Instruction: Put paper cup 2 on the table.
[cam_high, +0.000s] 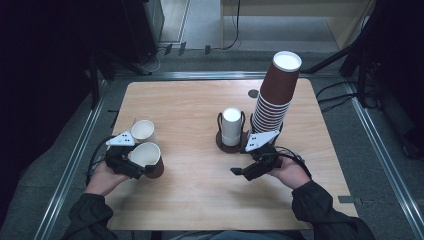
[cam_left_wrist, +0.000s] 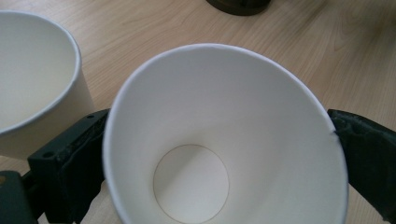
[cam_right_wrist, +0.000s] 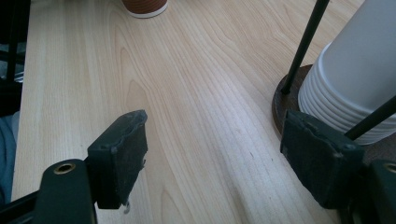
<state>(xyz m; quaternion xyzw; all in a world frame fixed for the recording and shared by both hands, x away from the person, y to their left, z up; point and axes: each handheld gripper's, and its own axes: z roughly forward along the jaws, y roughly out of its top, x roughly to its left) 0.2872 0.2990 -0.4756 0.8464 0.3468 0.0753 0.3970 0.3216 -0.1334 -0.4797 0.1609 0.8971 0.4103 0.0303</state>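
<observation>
Pale wood-grain table (cam_high: 200, 195) with rounded corners sits on grey flooring, metal rails running along its left and right sides. From the table's centre, the widest bare stretch lies toward 6 o'clock, between my two hands; the far band toward 12 o'clock is also open, apart from a small dark disc (cam_high: 253, 93) near the far edge.

At 8 o'clock, near the left edge, my left gripper (cam_high: 134, 169) has a brown paper cup (cam_high: 148, 159) between its jaws. The cup is a smooth white-lined cone tipped toward the gripper's camera, so I look straight into it. The jaws stand at their widest, one dark pad at each side of the rim; I cannot tell whether they press on it. Just beyond it, a white paper cup (cam_high: 143, 130) stands upright, close beside the brown one.

At 3 o'clock, a dark round wire-post holder (cam_high: 220, 143) carries a short stack of white cups (cam_high: 231, 126). Beside it, a tall leaning stack of brown cups (cam_high: 275, 95) rises, ribbed with white rims.

My right gripper (cam_high: 239, 171) hovers at 4 o'clock, jaws wide and empty, just in front of the holder, hand cupped beneath it, wrist low.
</observation>
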